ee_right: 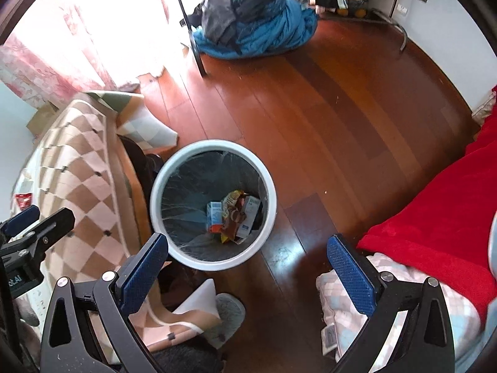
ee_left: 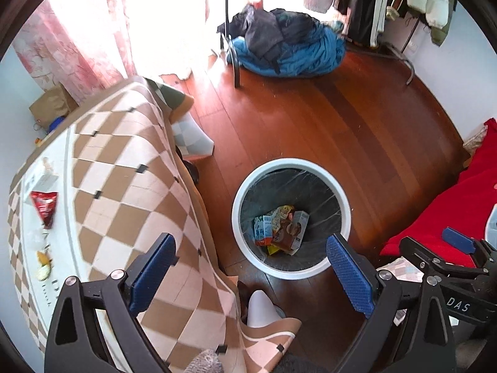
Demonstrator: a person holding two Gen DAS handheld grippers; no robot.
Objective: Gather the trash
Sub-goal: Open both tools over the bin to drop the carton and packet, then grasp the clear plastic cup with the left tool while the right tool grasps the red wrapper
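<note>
A round white-rimmed trash bin [ee_left: 343,199] with a dark liner stands on the wood floor; it also shows in the right wrist view [ee_right: 270,186]. Inside lie cartons and wrappers [ee_left: 281,228] [ee_right: 233,216]. A red snack bag [ee_left: 44,206] and a yellowish scrap [ee_left: 43,264] lie on the table at left. My left gripper [ee_left: 251,275] is open and empty, above the table edge and the bin. My right gripper [ee_right: 248,270] is open and empty, above the floor just near of the bin. The right gripper also shows in the left wrist view [ee_left: 456,248].
A table under a brown-and-pink checkered cloth [ee_left: 124,168] stands at left. A red blanket [ee_right: 435,217] covers a bed at right. A blue and dark clothes pile [ee_left: 285,43] and a rack leg [ee_left: 234,65] are at the far side. A grey slipper [ee_right: 230,314] lies near.
</note>
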